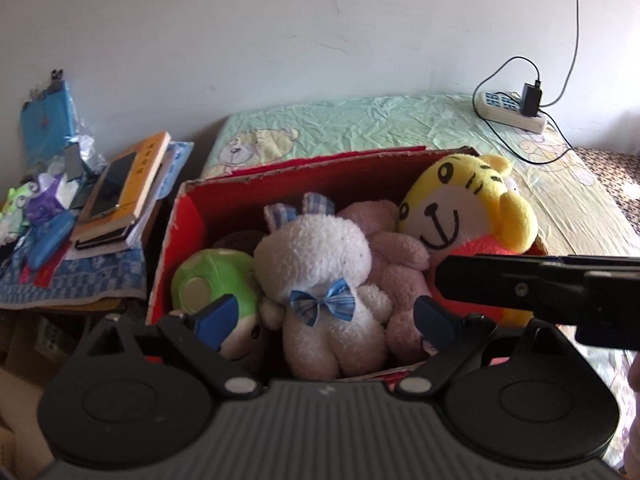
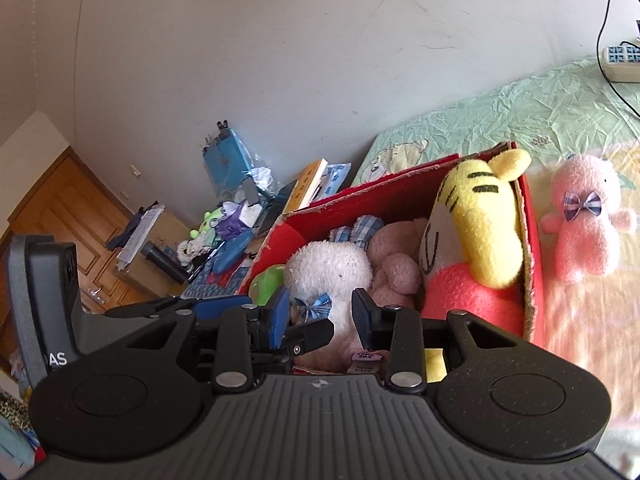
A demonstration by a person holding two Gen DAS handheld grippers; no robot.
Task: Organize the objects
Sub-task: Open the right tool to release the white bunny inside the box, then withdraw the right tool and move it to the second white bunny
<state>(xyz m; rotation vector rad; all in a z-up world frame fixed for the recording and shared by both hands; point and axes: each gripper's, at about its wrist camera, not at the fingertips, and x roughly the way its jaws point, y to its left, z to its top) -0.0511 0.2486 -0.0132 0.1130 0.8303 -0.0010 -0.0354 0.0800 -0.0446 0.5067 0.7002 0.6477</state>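
A red cardboard box (image 1: 180, 224) (image 2: 384, 196) stands on the bed and holds several plush toys: a white bunny with a blue bow (image 1: 320, 276) (image 2: 328, 272), a pink plush (image 1: 396, 256), a green mushroom plush (image 1: 216, 280) and a yellow tiger plush (image 1: 468, 204) (image 2: 480, 220). My left gripper (image 1: 326, 316) is open, its fingers on either side of the white bunny. My right gripper (image 2: 322, 316) is open and empty above the box's near edge; it also shows in the left wrist view (image 1: 540, 288). A pink plush with a bow (image 2: 584, 220) sits on the bed to the right of the box.
A cluttered side table (image 1: 80, 276) with books (image 1: 132, 184), a phone and small toys stands left of the box. A power strip (image 1: 512, 112) with a charger and cables lies at the back of the bed. A wooden door (image 2: 72, 216) is at the far left.
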